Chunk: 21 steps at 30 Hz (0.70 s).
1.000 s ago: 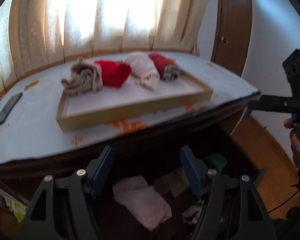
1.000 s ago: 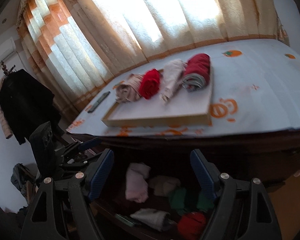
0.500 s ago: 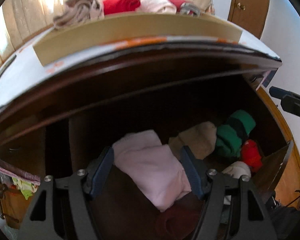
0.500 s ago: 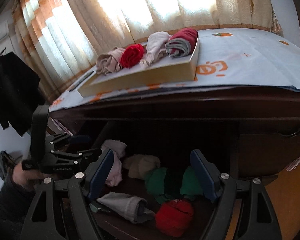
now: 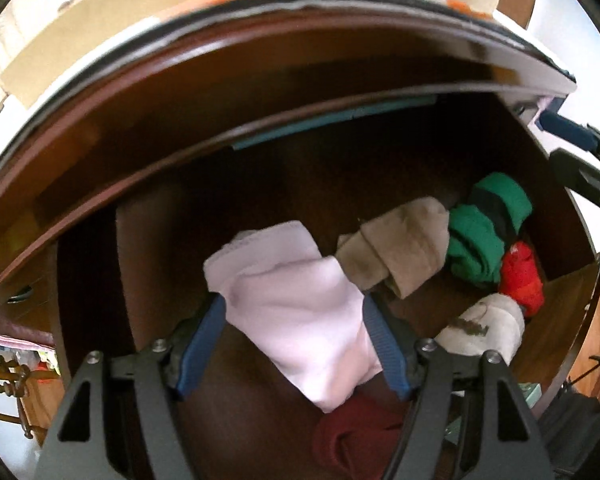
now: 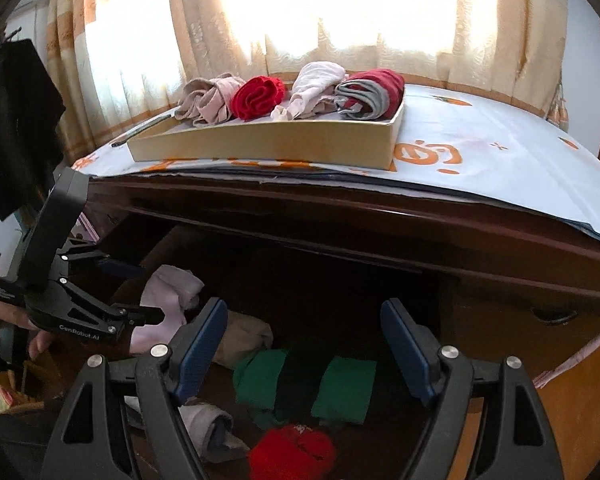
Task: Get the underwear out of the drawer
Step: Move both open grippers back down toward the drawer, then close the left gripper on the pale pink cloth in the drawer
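Pink underwear (image 5: 300,312) lay in the drawer (image 5: 560,292) between your left tongs (image 5: 294,344), both tongs (image 6: 302,352) were apart, so you needed to squeeze its middle.

- The left gripper (image 5: 294,344) has black triangular cut-out arms, silver screws and ribbed blue pads.
- The right gripper (image 6: 304,350) looks the same.
- White lettering marks the left gripper's black side.

L cam steep, R shallower – shared drawer (image 5: 560,292)
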Tool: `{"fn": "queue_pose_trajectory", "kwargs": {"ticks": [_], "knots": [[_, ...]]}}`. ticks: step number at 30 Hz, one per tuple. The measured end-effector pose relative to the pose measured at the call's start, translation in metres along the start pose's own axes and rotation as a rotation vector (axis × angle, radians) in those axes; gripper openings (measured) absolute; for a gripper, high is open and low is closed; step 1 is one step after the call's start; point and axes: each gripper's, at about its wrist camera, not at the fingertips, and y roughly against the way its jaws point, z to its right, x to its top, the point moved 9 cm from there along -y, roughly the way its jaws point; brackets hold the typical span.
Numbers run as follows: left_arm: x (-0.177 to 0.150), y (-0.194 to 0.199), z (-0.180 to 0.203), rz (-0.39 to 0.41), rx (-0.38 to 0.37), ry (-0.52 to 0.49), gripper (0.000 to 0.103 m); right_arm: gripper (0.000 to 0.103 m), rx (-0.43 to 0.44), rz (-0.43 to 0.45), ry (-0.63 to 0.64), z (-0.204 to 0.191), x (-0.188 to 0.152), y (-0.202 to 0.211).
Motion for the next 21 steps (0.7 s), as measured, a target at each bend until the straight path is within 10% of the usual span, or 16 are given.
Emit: {"fn": "queue_pose_trajectory", "kwargs": {"ticks": [21], "knots": [[0.003, -0.046, 0.010, -0.216, -0.075, 0.058, 0.072, 0.081, 0.032, -0.015, 0.041, -0.010, -0.010, 0.000]]}}
